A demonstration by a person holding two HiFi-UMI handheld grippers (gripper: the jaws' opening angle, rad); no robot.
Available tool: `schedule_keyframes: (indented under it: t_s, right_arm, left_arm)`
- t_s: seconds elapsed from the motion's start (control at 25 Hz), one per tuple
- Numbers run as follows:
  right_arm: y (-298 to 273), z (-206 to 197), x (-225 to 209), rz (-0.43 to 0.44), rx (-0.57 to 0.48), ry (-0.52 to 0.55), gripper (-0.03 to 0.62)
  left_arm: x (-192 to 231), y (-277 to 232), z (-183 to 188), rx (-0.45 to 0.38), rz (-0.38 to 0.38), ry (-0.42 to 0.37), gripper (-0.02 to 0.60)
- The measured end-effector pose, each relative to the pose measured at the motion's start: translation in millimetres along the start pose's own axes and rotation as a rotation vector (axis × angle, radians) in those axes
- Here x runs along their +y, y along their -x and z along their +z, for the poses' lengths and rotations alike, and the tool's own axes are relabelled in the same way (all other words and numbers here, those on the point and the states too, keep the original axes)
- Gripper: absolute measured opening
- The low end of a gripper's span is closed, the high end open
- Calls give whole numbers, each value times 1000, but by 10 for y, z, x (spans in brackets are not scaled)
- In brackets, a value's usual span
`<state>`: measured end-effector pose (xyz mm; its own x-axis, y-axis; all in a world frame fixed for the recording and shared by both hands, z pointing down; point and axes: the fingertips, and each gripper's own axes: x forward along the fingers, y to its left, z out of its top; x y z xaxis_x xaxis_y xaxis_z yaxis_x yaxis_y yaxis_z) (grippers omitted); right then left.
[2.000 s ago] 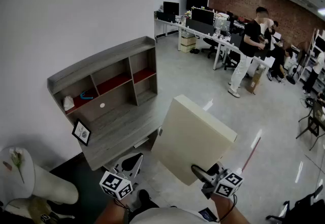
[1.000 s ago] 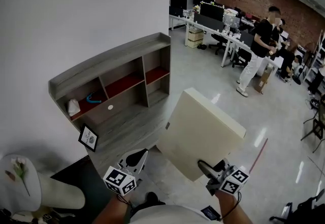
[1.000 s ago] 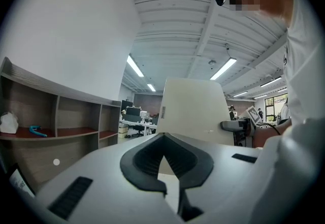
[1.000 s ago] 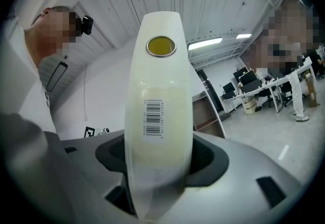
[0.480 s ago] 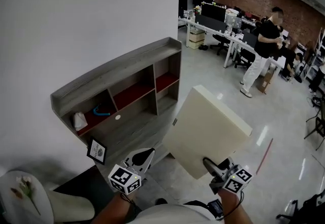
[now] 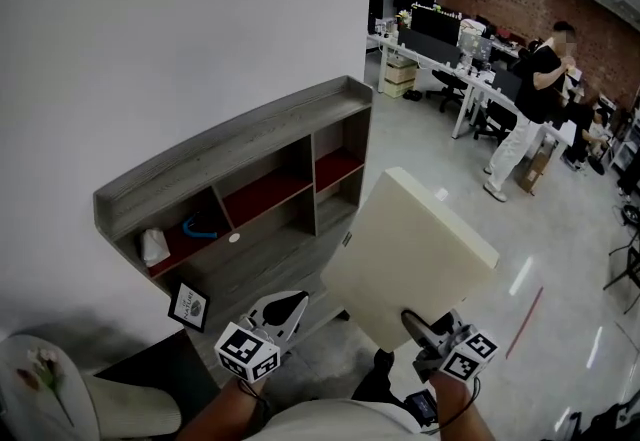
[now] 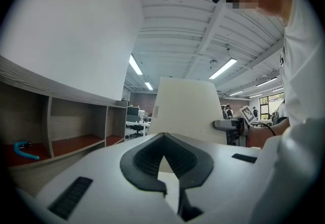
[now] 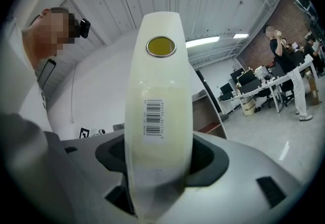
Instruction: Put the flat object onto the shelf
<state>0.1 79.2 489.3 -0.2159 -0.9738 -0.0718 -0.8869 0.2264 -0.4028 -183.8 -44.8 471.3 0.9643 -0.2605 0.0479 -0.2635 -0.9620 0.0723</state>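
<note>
right gripper (image 6: 415,325): clamped hard on the near edge of the flat cream board (image 6: 410,251). The board stands up out of the jaws, with a barcode sticker on the edge facing the gripper's camera.
left gripper (image 6: 283,309): pinched closed with nothing in it. It's just left of the board's lower corner, and I can't tell if it touches.
board: up in the air, ahead of and above the right gripper, tilted, and well apart from the shelf.
shelf unit (image 6: 240,142): grey wood, ahead and left of both grippers, past the left one. The cubbies have red floors, and the left cubby holds a blue curved thing (image 6: 200,225).
tabletop (image 6: 262,264): below the cubbies, between the left gripper and the shelf. There's a small framed picture (image 6: 187,305) at its near-left corner.
step: I'd say this is the carry/approach, with nothing placed yet.
next move: probably bring the board left and forward to the shelf and tip it flat before letting go. It looks wide next to those cubbies, so the top seems the safer bet. The left gripper could steady the free edge.
</note>
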Motion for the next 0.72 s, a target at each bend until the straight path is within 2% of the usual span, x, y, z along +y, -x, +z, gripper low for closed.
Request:
schedule_keyframes:
  t_s: [0.32,0.72]
  right_arm:
    - [-581,406,-811,97,35,6,290]
    - [-1311,1088,-1849,296,98,59,290]
  left_arm:
    - [386,-747,138,-14,99,-9,12]
    - [746,-1820,397,-30,261,-32,12]
